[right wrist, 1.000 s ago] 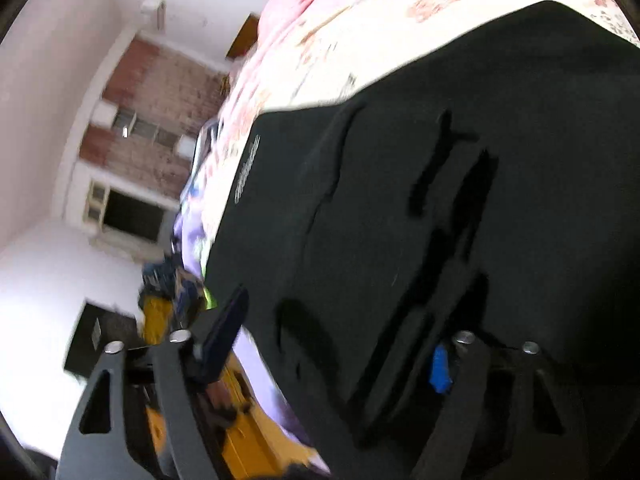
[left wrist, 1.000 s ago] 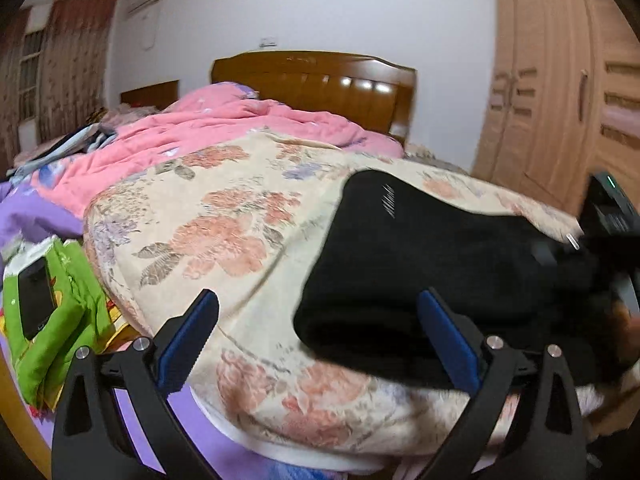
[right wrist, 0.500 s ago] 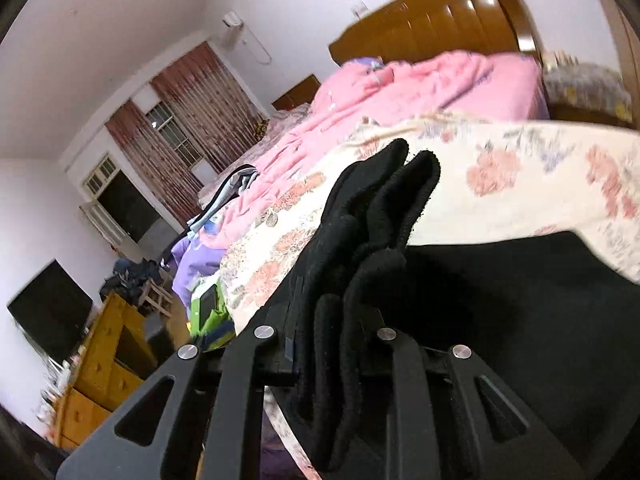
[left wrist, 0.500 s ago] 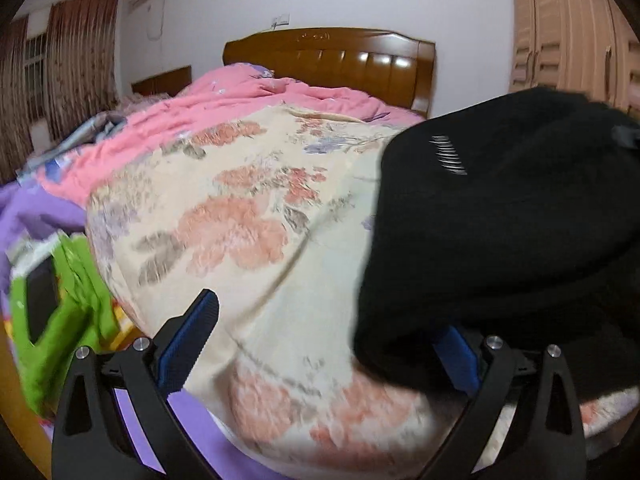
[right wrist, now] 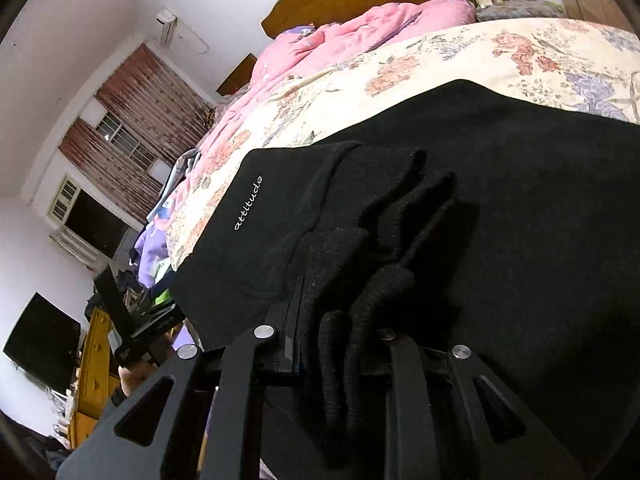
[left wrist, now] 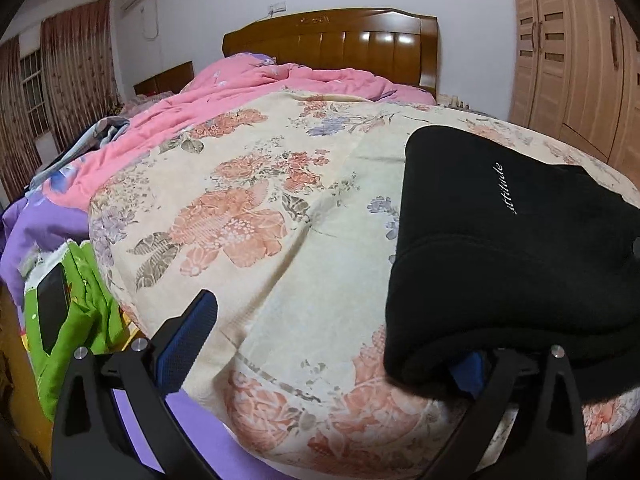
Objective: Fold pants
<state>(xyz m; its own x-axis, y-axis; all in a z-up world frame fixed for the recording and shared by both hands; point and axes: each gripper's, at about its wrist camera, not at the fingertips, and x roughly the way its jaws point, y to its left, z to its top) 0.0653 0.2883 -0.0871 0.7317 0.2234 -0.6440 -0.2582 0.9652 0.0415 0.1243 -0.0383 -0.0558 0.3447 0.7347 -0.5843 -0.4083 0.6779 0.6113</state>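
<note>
The right gripper (right wrist: 340, 344) pinched several bunched layers of the black pants (right wrist: 520, 220); its jaws had closed on them. The left gripper (left wrist: 332, 344) stood spread, the pants' near edge draped over its right jaw, their bulk on the bed (left wrist: 248, 208).

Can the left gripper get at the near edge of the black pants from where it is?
Probably yes: left gripper is open, and the black pants edge already overlaps its right finger; nothing blocks it.
</note>
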